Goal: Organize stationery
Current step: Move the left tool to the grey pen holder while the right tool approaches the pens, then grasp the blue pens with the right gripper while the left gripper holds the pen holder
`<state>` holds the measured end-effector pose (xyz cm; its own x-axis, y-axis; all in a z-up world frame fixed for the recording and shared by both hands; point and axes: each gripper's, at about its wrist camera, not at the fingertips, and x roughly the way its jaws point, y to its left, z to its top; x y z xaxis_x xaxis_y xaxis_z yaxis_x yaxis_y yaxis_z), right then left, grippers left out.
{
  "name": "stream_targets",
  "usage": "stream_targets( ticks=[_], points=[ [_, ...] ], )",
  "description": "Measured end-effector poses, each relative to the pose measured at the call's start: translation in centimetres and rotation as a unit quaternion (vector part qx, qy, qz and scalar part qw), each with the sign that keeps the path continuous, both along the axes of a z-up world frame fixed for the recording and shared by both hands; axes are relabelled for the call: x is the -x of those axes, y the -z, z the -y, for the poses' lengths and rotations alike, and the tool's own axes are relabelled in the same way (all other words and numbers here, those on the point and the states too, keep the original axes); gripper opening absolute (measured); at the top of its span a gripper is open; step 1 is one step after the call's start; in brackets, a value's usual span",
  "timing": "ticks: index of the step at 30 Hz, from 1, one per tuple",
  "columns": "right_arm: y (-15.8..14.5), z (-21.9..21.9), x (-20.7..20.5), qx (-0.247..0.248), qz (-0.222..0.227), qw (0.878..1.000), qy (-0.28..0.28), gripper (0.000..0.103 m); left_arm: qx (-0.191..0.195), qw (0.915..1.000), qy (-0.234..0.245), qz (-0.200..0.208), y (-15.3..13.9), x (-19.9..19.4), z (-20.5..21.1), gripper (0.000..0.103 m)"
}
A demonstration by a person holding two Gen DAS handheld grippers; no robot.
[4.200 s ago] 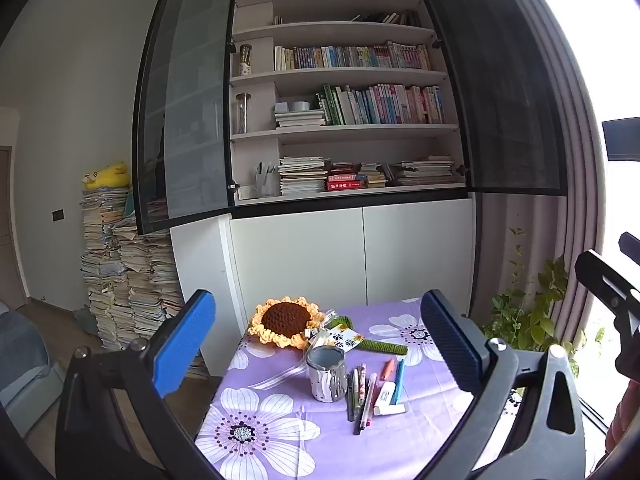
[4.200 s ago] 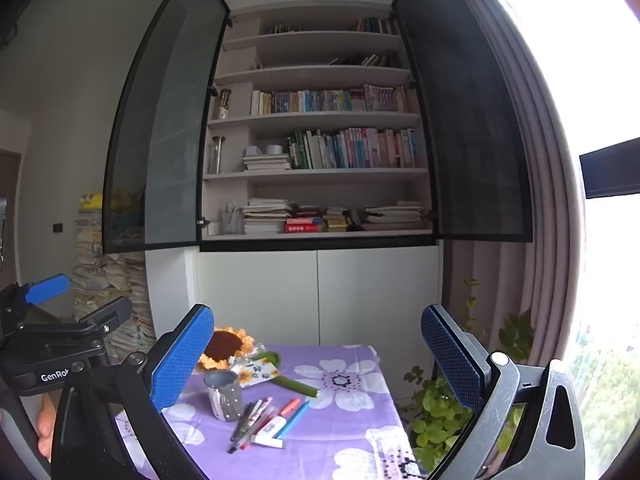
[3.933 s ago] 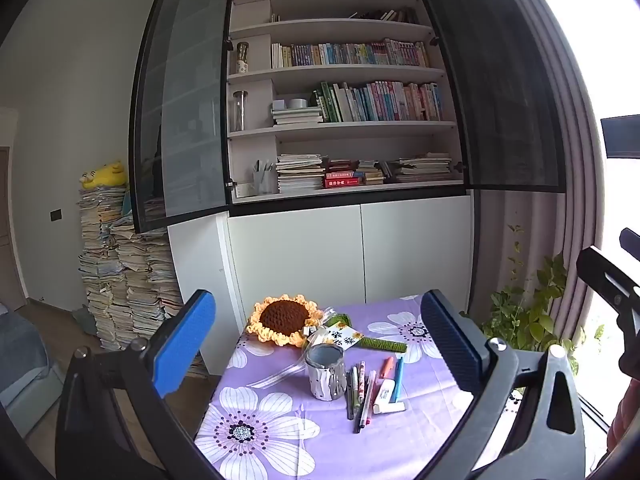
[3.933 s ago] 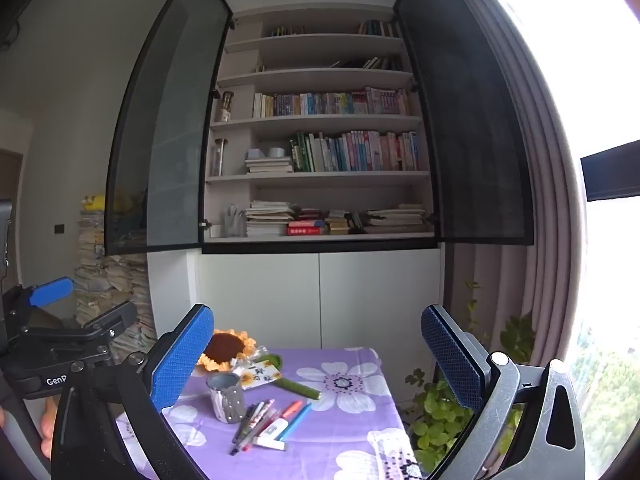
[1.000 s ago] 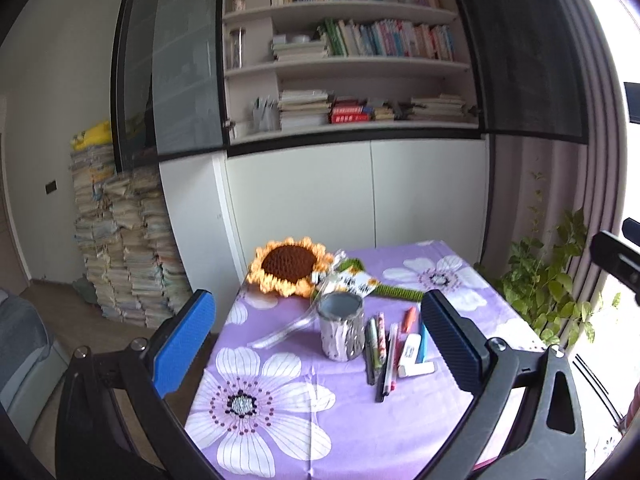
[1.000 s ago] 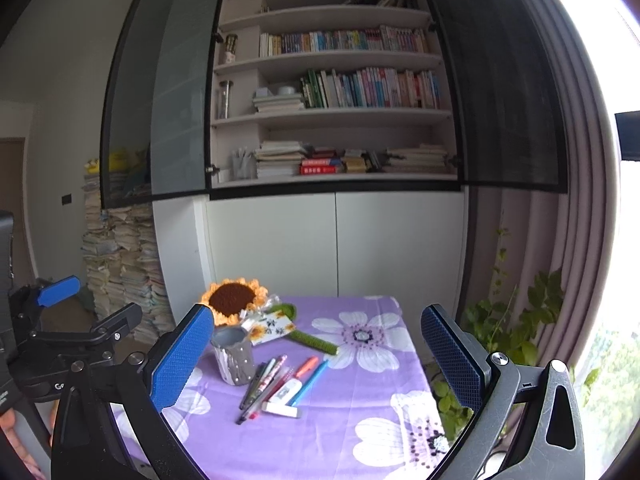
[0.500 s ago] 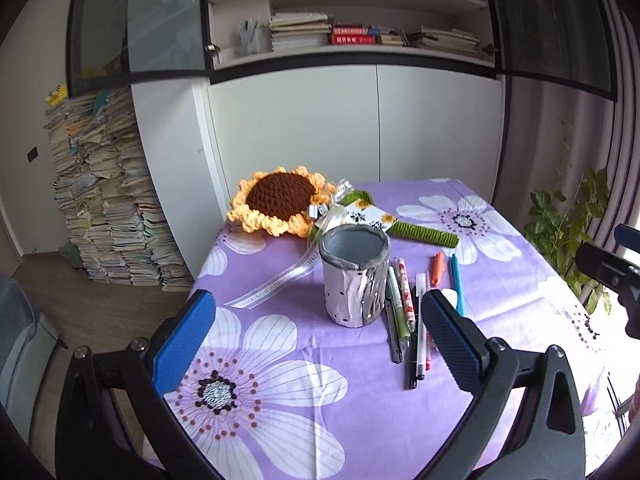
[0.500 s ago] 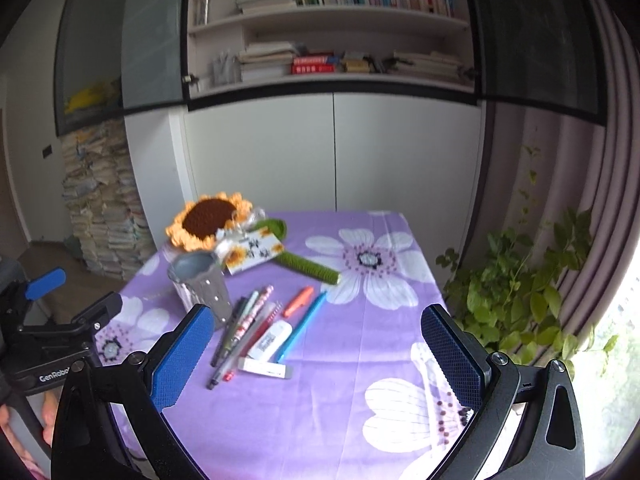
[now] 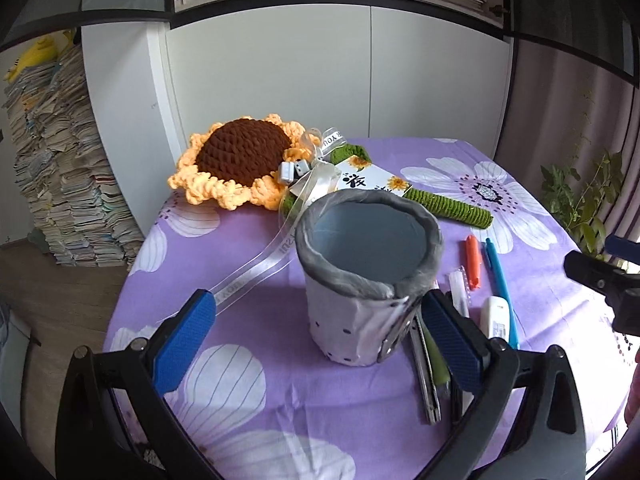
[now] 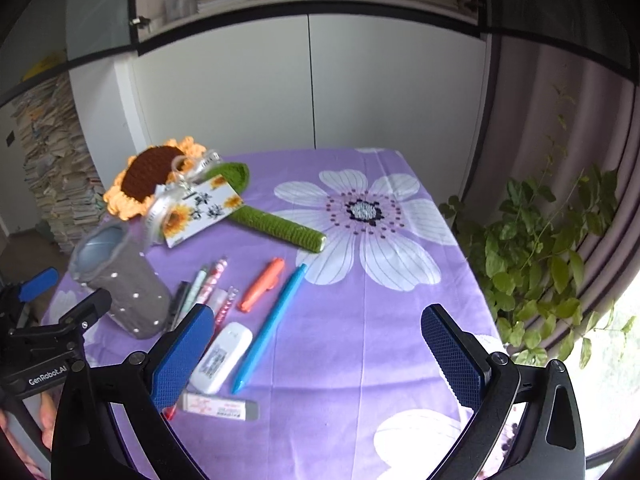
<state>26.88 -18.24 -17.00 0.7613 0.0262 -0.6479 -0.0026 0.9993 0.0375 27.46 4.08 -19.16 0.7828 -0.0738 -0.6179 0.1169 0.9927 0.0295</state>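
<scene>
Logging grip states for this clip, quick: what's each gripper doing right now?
Left gripper: open, fingers either side of the grey pen holder, not clamped on it.
Right gripper: open, holding nothing, above the purple tablecloth.

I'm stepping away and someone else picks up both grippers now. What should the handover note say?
Left gripper: open, empty, fingers either side of the grey pen holder, not closed on it.
Right gripper: open, empty, above the pens.
On the tablecloth beside the holder: blue pen, orange marker, white correction tape, eraser, several more pens.
Done: nothing in the holder.
Left: load all stationery.
</scene>
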Motion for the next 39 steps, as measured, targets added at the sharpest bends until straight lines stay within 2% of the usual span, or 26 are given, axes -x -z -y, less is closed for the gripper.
stream_targets(
  ticks=[5,7,8,10,12,15,18,24,30,31,33,34,36,38,39],
  points=[
    [1.5,0.2,-3.4,-0.014,-0.059,0.998,0.004,0.101,0.012,0.9998,0.008,0.012,0.1,-0.9,-0.1,0.102],
    [2.0,0.2,-4.7,-0.022,-0.083,0.996,-0.002,0.081,0.016,0.9996,0.014,0.020,0.1,-0.9,-0.2,0.101],
    [2.3,0.1,-5.5,-0.023,-0.098,0.995,-0.006,0.074,0.019,0.9994,0.017,0.024,0.1,-1.0,-0.2,0.099],
    [2.7,0.0,-6.7,-0.024,-0.122,0.992,-0.007,0.049,0.030,0.9986,0.034,0.027,0.0,-0.8,-0.3,0.087],
    [3.2,-0.2,-7.8,-0.028,-0.143,0.989,-0.014,0.044,0.033,0.9981,0.047,0.023,0.1,-0.9,-0.1,0.072],
    [3.8,-0.5,-9.1,-0.041,-0.167,0.985,-0.019,0.044,0.024,0.9976,0.061,0.024,0.3,-0.6,0.1,0.060],
    [4.1,-0.4,-10.1,-0.064,-0.184,0.981,-0.016,0.044,0.020,0.9971,0.069,0.028,0.2,0.0,-0.1,0.060],
    [4.2,-1.2,-11.3,-0.047,-0.195,0.980,-0.009,0.044,0.030,0.9963,0.075,0.028,0.0,0.5,-1.6,0.060],
    [4.7,-1.6,-12.2,-0.041,-0.204,0.978,-0.004,0.044,0.021,0.9949,0.091,0.038,-0.1,1.7,-2.0,0.061],
    [4.7,-1.6,-12.4,-0.041,-0.204,0.978,-0.004,0.044,0.021,0.9945,0.094,0.042,-0.1,1.9,-2.0,0.063],
    [4.6,-1.7,-12.6,-0.040,-0.205,0.978,-0.003,0.044,0.024,0.9937,0.096,0.052,-0.2,2.1,-2.0,0.084],
    [4.7,-1.9,-12.8,-0.037,-0.205,0.978,-0.004,0.044,0.026,0.9932,0.097,0.059,-0.2,2.2,-2.0,0.088],
    [4.8,-2.2,-13.1,-0.029,-0.206,0.978,-0.006,0.043,0.033,0.9913,0.105,0.073,-0.4,2.5,-2.0,0.089],
    [4.8,-2.7,-13.3,-0.012,-0.205,0.979,-0.009,0.036,0.040,0.9900,0.112,0.076,-0.4,2.3,-1.8,0.089],
    [4.8,-2.9,-13.4,-0.006,-0.205,0.979,-0.009,0.029,0.037,0.9910,0.108,0.070,-0.1,2.0,-1.6,0.089]
  ],
)
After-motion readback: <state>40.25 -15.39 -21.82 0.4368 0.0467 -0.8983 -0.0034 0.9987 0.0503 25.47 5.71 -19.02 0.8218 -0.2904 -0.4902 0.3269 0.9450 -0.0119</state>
